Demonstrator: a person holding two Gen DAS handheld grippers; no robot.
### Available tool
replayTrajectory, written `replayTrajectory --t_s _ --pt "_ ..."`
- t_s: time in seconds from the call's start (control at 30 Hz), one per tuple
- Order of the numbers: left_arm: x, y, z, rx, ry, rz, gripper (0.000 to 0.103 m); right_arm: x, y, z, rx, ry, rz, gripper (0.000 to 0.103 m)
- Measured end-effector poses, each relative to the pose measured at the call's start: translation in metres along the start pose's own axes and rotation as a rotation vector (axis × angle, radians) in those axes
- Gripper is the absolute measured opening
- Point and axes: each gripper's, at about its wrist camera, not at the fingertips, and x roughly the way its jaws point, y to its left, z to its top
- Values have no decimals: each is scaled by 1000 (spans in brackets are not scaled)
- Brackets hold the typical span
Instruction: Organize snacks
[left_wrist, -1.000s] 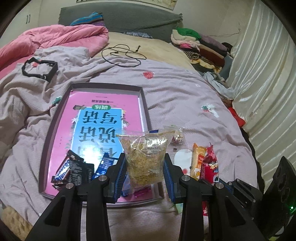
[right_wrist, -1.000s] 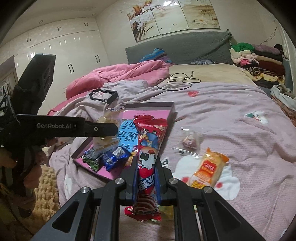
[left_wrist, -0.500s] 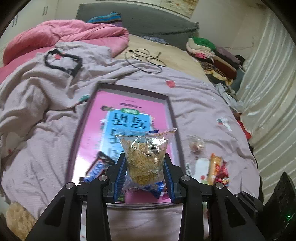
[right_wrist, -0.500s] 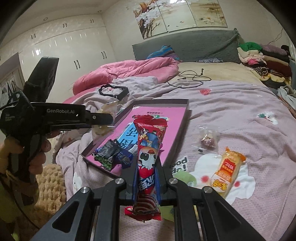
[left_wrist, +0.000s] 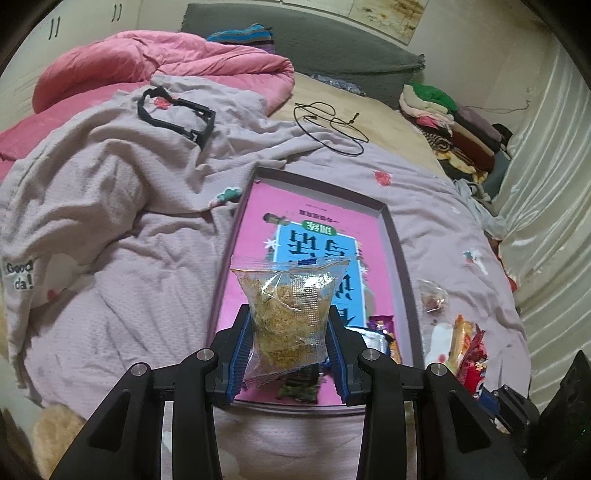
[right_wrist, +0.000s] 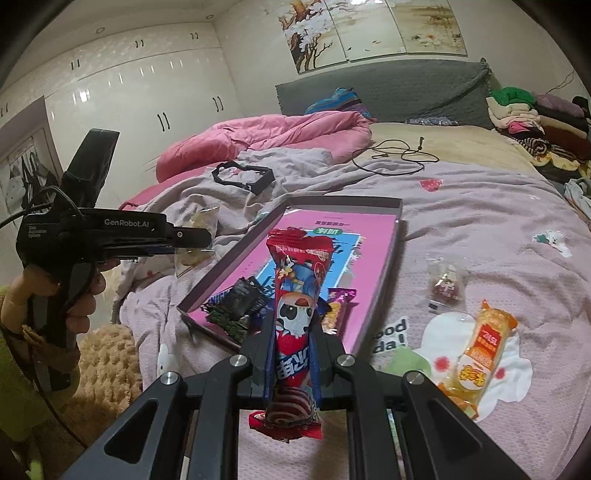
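My left gripper (left_wrist: 290, 334) is shut on a clear bag of yellow crumbly snack (left_wrist: 290, 310), held above the near end of a shallow purple-rimmed tray (left_wrist: 400, 258) with a pink and blue base. My right gripper (right_wrist: 293, 345) is shut on a long red snack packet with a cartoon face (right_wrist: 295, 295), held upright over the bed before the tray (right_wrist: 391, 254). Several dark and blue wrapped snacks (right_wrist: 240, 299) lie in the tray's near end. An orange packet (right_wrist: 482, 350) and a small clear packet (right_wrist: 445, 282) lie on the blanket right of the tray. The left gripper also shows in the right wrist view (right_wrist: 192, 238).
The bed is covered by a rumpled lilac blanket (left_wrist: 110, 206) and a pink duvet (left_wrist: 147, 66). A black plastic frame (left_wrist: 177, 116) and a black cable (left_wrist: 332, 125) lie beyond the tray. Folded clothes (left_wrist: 450, 122) are piled at the far right. A beige fluffy rug (right_wrist: 107, 354) lies beside the bed.
My left gripper with the clear bag has swung left and back, so the tray now lies ahead and to the right. My right gripper with the red packet has moved slightly closer to the tray.
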Motion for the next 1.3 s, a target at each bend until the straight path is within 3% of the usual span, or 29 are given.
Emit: replayTrajectory --t_s 0.53,0.97,1.3 --pt "12 21 -11 37 32 60 39 9 11 10 2 -3 7 15" --pt "31 -4 -33 156 62 96 39 13 -3 12 60 -1 -37 15" --pt "36 -7 -35 151 69 72 39 17 -13 16 98 -5 -64 15"
